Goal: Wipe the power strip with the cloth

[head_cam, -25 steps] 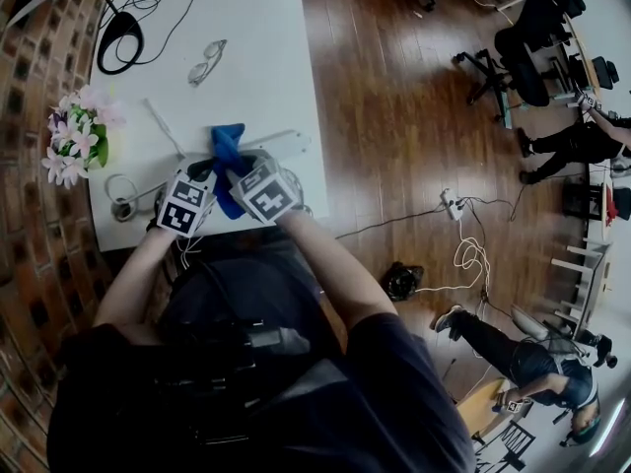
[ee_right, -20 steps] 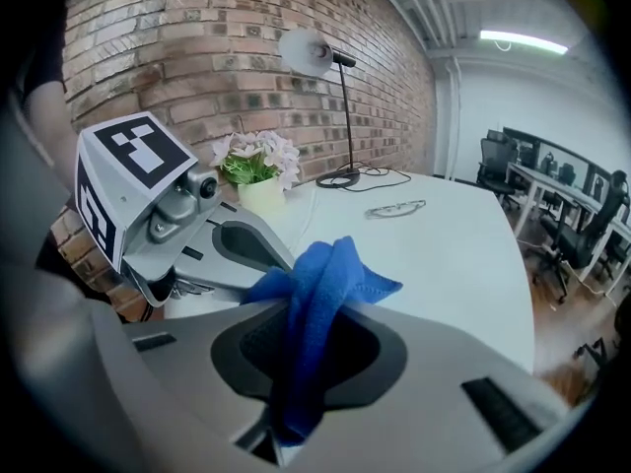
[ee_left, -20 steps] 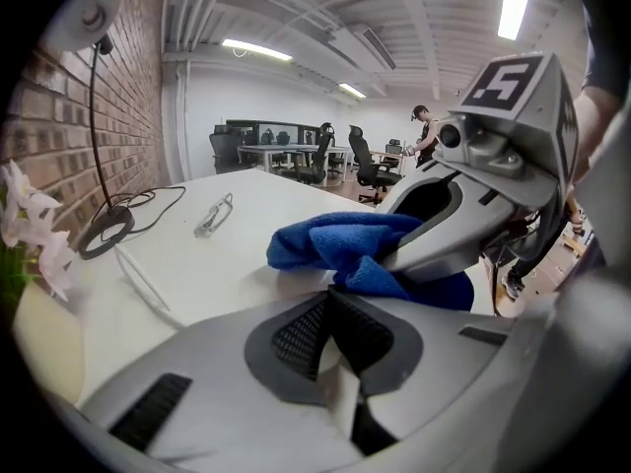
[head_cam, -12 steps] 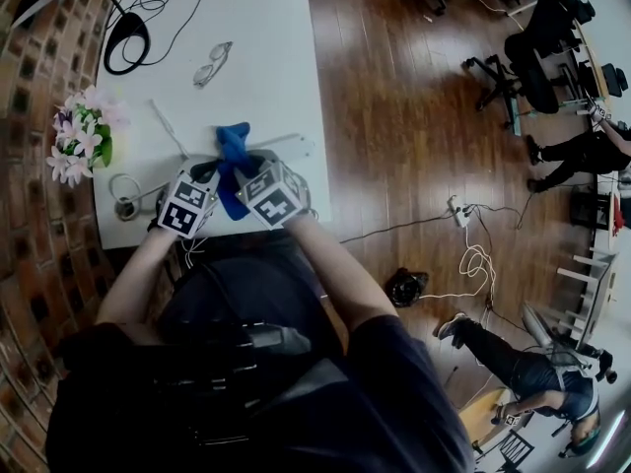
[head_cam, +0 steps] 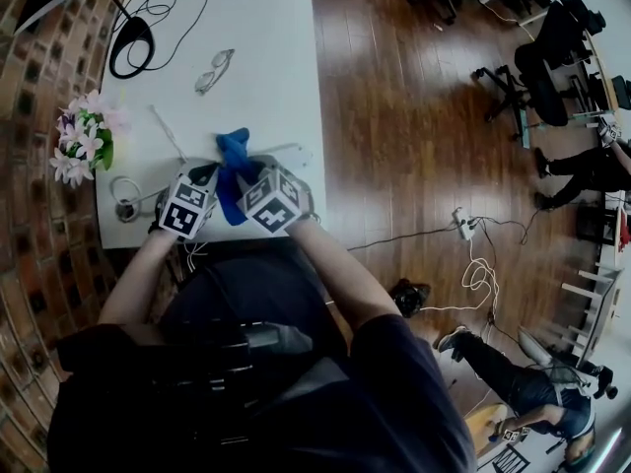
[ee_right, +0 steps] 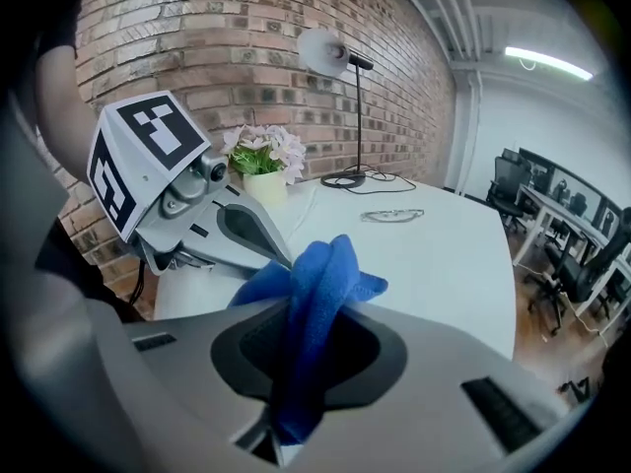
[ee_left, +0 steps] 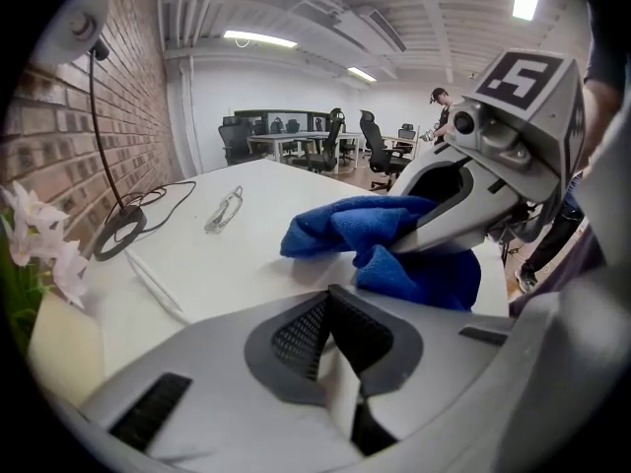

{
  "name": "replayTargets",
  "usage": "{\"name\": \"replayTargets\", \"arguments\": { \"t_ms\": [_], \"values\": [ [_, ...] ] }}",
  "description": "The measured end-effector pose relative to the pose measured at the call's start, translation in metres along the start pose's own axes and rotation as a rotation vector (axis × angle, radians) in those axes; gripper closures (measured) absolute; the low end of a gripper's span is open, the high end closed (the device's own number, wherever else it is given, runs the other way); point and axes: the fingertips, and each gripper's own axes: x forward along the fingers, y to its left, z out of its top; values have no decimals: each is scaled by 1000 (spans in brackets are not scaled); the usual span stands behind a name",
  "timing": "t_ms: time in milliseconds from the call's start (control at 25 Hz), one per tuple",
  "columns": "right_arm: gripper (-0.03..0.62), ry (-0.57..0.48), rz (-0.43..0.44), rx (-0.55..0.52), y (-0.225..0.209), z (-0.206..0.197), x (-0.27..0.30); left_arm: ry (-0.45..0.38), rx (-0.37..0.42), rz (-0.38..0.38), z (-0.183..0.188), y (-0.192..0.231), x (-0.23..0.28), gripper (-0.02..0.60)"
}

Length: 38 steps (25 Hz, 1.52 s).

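At the near edge of the white table, the power strip lies flat just beyond the tips of both grippers. Its long axis runs crosswise to the way the jaws point. One end pokes out past the right side of the right gripper. The rest disappears under the blue cloth, which is bunched on top of it.

The right gripper's jaws are clamped on a thick fold of that cloth. A loose tuft stands up ahead of the pads and more hangs down behind them. The left gripper sits close on the other side of the cloth with its jaws drawn together. Neither view shows clearly whether anything thin is caught between them.

The right gripper is the nearer to the strip's exposed length, and it carries the cloth. The wipe therefore looks likely to run sideways across the line of the jaws, toward the protruding end, rather than forward. The left gripper seems placed to steady the covered end.

Farther ahead of the jaws, well apart from the work, lie a pair of glasses and a lamp base with its coiled cord. A pot of flowers stands off to the left.
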Motion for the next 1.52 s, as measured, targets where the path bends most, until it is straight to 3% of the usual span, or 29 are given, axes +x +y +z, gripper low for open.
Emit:
{"name": "replayTargets", "arguments": {
  "t_ms": [120, 440, 960, 1200, 1400, 1520],
  "values": [
    [534, -3, 9, -19, -4, -3, -2, 12, 14, 24, 0, 1, 2, 574],
    [533, 11, 22, -134, -16, -14, -14, 83, 155, 134, -7, 4, 4, 574],
    [533, -21, 60, -168, -39, -29, -30, 165, 74, 242, -8, 10, 6, 574],
    [533, -39, 71, -173, -51, -37, -41, 198, 75, 285, -8, 12, 7, 574],
    [533, -46, 84, -179, -56, -40, -44, 201, -32, 334, -10, 19, 6, 574],
    [533, -55, 85, -177, -61, -43, -46, 219, -22, 387, -14, 22, -6, 574]
  ]
}}
